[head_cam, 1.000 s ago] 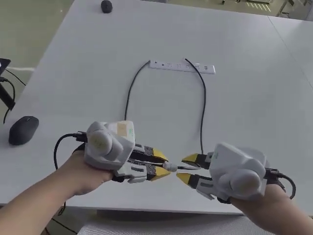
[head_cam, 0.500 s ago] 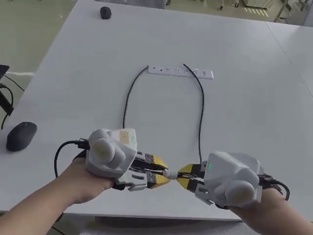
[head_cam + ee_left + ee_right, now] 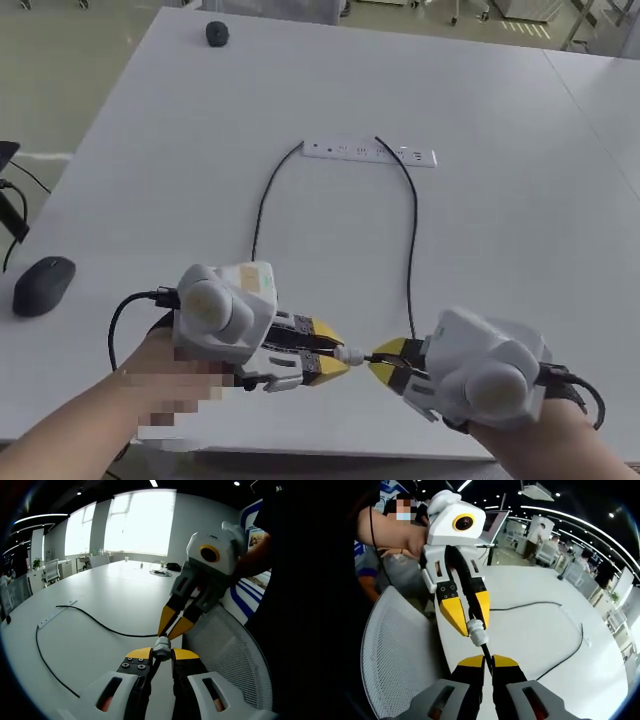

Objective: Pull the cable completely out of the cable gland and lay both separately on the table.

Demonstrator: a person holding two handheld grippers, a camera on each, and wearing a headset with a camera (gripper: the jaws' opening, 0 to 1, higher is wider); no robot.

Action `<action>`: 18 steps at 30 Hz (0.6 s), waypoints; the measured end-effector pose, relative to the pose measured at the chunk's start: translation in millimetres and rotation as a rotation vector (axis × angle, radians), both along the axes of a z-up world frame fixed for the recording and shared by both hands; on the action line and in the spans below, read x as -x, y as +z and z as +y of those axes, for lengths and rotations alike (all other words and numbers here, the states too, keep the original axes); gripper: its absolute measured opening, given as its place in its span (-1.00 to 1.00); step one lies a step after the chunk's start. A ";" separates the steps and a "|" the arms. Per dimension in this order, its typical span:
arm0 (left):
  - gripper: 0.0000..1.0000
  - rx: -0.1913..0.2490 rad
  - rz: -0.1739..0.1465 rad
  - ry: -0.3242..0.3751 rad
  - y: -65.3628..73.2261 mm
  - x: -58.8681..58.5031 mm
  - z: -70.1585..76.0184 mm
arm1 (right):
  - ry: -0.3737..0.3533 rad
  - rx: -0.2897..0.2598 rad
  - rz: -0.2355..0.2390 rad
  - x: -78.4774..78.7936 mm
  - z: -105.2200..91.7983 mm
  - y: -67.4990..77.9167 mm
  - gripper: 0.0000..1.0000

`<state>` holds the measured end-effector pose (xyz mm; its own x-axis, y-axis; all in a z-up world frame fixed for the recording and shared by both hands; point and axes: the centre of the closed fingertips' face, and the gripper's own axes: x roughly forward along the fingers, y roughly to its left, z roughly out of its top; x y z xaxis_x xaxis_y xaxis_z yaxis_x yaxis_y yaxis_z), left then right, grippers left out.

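text: none legible | brands: none | pale sticker (image 3: 257, 281): too blurred to read

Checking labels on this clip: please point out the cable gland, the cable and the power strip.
cable gland (image 3: 476, 630), right gripper view, on its pale body.
cable (image 3: 413, 250), head view, on the middle of its straight black stretch.
power strip (image 3: 370, 153), head view, on the middle of its white top.

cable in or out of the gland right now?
In. The black cable runs straight into the white gland held by the left gripper; right gripper pinches the cable beside it.
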<state>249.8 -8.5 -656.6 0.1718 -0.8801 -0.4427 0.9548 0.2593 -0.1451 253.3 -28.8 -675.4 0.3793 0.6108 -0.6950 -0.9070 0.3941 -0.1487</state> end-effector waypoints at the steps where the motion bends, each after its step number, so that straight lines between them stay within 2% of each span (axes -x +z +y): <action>1: -0.71 -0.002 0.000 0.001 0.0 -0.2 -0.5 | -0.003 0.004 0.001 -0.5 -1.5 -1.1 -1.00; 3: -0.71 -0.002 0.004 0.007 -0.2 -1.3 -0.7 | -0.032 0.006 0.001 -4.4 -7.0 -2.7 -1.00; 6: -0.71 0.020 0.010 0.016 2.7 -2.5 -2.4 | -0.089 0.004 0.023 -7.9 -19.2 -6.7 -1.00; 11: -0.71 0.024 0.015 0.019 2.9 -2.5 -5.7 | -0.175 -0.018 0.060 -12.8 -33.0 -12.4 -1.00; 13: -0.71 0.026 0.012 0.022 3.3 -3.0 -6.6 | -0.240 -0.038 0.097 -13.7 -39.7 -15.8 -1.00; 15: -0.71 0.026 0.013 0.025 3.3 -3.4 -6.9 | -0.276 -0.050 0.097 -17.5 -44.7 -16.3 -1.00; 18: -0.71 0.027 0.012 0.032 3.3 -4.9 -7.0 | -0.346 -0.069 0.128 -20.2 -52.8 -20.4 -1.00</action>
<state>254.7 -15.5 -653.3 0.1948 -0.8861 -0.4206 0.9443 0.2855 -0.1640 273.5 -81.6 -695.8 0.4841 0.5085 -0.7121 -0.7278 0.6858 -0.0050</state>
